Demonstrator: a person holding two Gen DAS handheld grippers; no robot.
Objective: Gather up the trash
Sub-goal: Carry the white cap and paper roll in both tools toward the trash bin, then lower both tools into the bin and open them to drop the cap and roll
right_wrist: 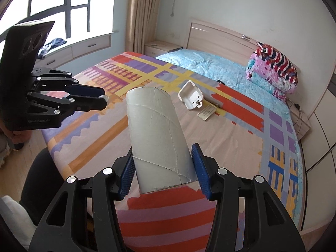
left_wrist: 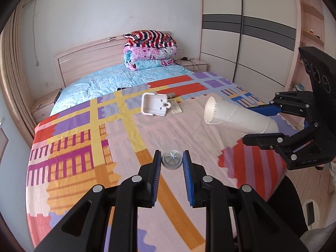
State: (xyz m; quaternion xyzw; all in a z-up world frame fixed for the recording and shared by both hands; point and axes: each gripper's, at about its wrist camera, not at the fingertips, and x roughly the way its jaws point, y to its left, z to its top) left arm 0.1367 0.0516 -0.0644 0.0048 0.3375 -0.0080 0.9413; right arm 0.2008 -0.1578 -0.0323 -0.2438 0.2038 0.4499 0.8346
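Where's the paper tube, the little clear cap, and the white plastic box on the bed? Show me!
paper tube (right_wrist: 155, 134): right wrist view, middle of its side wall.
clear cap (left_wrist: 171, 160): left wrist view, its round face.
white plastic box (left_wrist: 154, 103): left wrist view, its inner floor.

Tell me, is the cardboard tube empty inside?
Empty as far as visible: the cardboard tube shows a hollow open end; deeper inside cannot be seen.
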